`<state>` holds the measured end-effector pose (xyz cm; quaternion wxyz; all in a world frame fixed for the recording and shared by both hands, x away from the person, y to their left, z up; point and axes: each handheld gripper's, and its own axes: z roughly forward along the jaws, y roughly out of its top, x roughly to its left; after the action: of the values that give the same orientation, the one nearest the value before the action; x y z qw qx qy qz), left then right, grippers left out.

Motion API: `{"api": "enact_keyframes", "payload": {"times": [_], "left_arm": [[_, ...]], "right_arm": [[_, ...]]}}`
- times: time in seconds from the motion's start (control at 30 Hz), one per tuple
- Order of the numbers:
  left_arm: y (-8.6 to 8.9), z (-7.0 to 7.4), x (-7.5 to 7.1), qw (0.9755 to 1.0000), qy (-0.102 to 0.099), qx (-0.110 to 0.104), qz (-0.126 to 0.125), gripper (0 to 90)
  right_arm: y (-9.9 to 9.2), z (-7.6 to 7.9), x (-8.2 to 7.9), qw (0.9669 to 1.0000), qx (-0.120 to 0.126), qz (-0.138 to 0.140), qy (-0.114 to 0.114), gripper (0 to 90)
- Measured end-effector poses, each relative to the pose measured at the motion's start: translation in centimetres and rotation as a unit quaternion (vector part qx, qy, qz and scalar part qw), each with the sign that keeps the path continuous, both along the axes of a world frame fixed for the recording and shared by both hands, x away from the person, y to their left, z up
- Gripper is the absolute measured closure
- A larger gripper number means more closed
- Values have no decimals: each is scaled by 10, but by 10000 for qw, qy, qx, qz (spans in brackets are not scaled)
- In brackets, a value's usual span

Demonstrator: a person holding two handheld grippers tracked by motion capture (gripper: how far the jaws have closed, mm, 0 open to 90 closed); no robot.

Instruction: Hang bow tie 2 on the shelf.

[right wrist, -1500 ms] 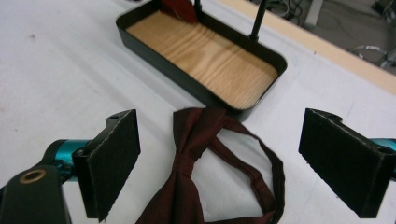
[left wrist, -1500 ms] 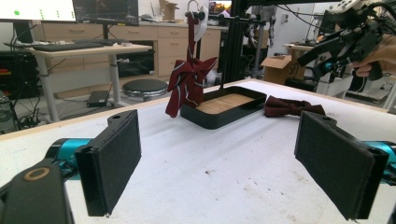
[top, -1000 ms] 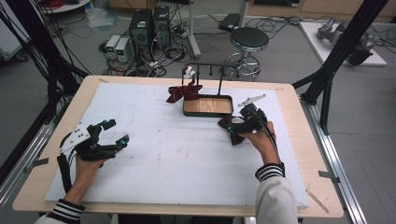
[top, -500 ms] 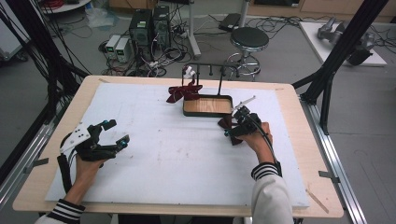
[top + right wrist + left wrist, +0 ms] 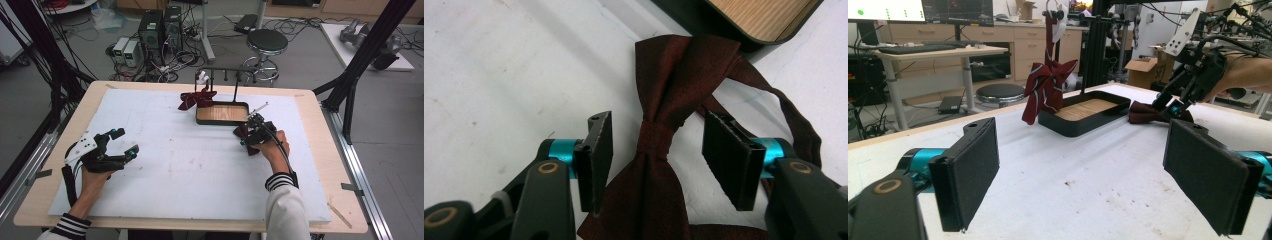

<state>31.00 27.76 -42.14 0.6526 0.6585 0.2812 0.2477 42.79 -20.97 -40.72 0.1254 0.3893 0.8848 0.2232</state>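
Right gripper [image 5: 248, 136] is down over the dark red bow tie [image 5: 659, 150] lying flat on the white mat [image 5: 200, 170], just in front of the black tray [image 5: 222, 120]. From the right gripper view I have the tie's center knot sitting between the two pads [image 5: 596, 150], with a gap on each side: the jaws have just been closing in around it, but they aren't pressing on the fabric, so not clamped. One wing of the tie points toward the tray, the other runs back under the gripper, and the neck strap [image 5: 794, 115] loops off beside the far pad. Tray has a wood-look floor and stands at the base of a black rack [image 5: 227, 75]. A second bow tie, striped red [image 5: 1045, 87], hangs from that rack beside the tray's corner, with a white tag above it. Left gripper [image 5: 120, 146] is parked well apart near the mat's left edge, held in my left hand [image 5: 92, 177], jaws spread wide with nothing between them; in the left gripper view it faces the tray and the right gripper [image 5: 1178, 100] across the mat.
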Motion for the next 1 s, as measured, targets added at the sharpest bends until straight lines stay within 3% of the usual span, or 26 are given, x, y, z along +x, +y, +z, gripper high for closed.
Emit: {"api": "enact_keyframes", "payload": {"times": [0.4,0.67,0.77,1.0], "left_arm": [[-1,0,0,10000,-18,36,1,151],[0,0,0,10000,-3,35,-10,151],[0,0,0,10000,-11,35,1,151],[0,0,0,10000,-5,28,1,152]], "right_arm": [[0,-4,2,9997,-121,-14,215,582],[2,-6,2,9993,-151,-56,324,723],[2,-7,2,9991,-118,-54,402,741],[1,-4,1,9994,-83,-72,341,762]]}}
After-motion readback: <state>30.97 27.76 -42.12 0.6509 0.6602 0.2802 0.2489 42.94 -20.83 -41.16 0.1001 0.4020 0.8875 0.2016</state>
